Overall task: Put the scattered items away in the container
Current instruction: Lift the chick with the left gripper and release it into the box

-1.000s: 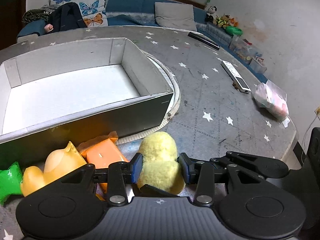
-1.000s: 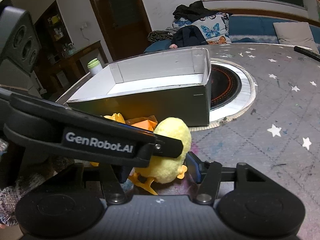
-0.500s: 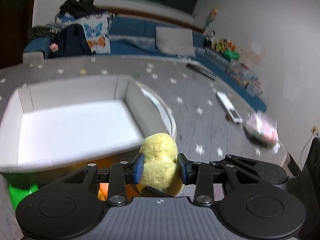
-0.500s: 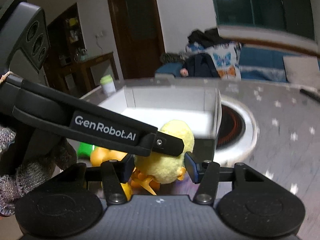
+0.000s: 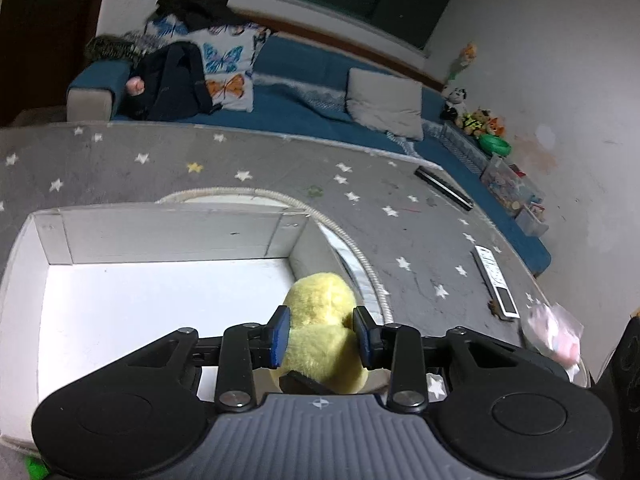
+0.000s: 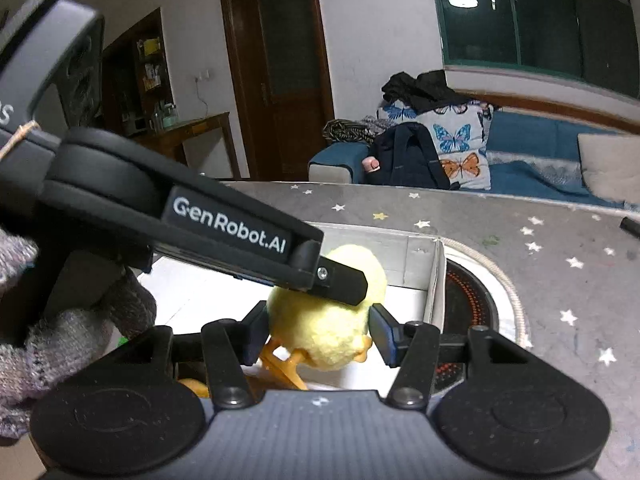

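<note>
A grey star-printed table filled most of both views, with a blue sofa along the upper frame behind it. Your box, white card with thin flat walls and a bare smooth floor, sat at left centre of the left view. Low in the middle of that frame, your left gripper was pinching the chick, a soft, fuzzy yellow plush with orange plastic feet, and held it over the box's right end, close to the side wall. In the right view, your right gripper had its fingers spread on either side of the chick without clearly touching it.

I'd judge the main risks to be these: the plush squashes easily, so it could slip from the pads; released this near the wall, it could catch the rim and tumble out; and the light card box might shift if knocked.
</note>
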Demonstrator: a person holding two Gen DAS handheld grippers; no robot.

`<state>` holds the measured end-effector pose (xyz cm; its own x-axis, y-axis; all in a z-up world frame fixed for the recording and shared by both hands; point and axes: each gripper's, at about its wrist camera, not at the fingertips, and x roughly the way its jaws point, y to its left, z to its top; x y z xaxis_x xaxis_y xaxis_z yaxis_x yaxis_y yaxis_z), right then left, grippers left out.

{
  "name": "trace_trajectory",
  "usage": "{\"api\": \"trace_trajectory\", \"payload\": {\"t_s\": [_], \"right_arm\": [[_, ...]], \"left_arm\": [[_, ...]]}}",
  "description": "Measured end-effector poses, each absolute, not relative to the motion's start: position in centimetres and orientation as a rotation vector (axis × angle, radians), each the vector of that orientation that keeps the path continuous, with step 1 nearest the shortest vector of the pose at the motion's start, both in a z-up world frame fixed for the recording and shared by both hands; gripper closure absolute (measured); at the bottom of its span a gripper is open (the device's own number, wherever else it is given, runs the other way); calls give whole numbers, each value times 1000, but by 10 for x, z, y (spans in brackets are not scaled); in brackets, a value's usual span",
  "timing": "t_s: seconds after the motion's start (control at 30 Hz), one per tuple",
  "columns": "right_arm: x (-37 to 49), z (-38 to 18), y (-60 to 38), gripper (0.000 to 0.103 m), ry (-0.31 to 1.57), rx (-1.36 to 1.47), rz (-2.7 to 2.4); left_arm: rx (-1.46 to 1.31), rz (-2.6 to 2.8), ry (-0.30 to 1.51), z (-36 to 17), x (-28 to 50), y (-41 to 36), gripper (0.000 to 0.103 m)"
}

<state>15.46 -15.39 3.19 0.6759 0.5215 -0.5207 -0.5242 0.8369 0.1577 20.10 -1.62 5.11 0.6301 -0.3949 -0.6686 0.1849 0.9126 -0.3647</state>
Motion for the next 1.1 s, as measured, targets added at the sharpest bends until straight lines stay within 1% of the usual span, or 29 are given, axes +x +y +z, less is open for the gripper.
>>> {"api": "trace_trajectory", "payload": {"t_s": [0.03, 0.07, 0.13, 0.2, 0.33, 0.43, 0.53, 0.77, 0.97, 1.0, 1.1], "right_arm": [[159, 31, -155, 49, 591, 15, 593], [163, 29, -157, 50, 599, 33, 596], [171, 25, -158, 58, 613, 46, 593], [179, 18, -158, 60, 634, 48, 589], [189, 9, -159, 60, 659, 87, 608], [188, 9, -161, 60, 631, 82, 594], [183, 13, -163, 60, 596, 87, 590], [172, 21, -170, 59, 576, 56, 574], [163, 18, -173, 57, 605, 54, 596], [164, 18, -172, 54, 607, 55, 592], [172, 18, -168, 54, 605, 51, 576]], "left_arm": [[-289, -339, 836, 48, 206, -14, 67], [-308, -344, 847, 45, 210, -11, 70], [-335, -352, 861, 40, 216, -8, 75], [-351, -359, 871, 37, 221, -7, 75], [-353, -362, 873, 31, 228, -6, 75], [-366, -359, 863, 32, 226, -1, 72], [-362, -350, 847, 35, 220, 4, 72], [-348, -327, 808, 42, 204, 13, 73], [-350, -313, 789, 44, 189, 20, 73], [-351, -310, 790, 43, 187, 21, 73], [-356, -292, 789, 42, 182, 25, 73]]}}
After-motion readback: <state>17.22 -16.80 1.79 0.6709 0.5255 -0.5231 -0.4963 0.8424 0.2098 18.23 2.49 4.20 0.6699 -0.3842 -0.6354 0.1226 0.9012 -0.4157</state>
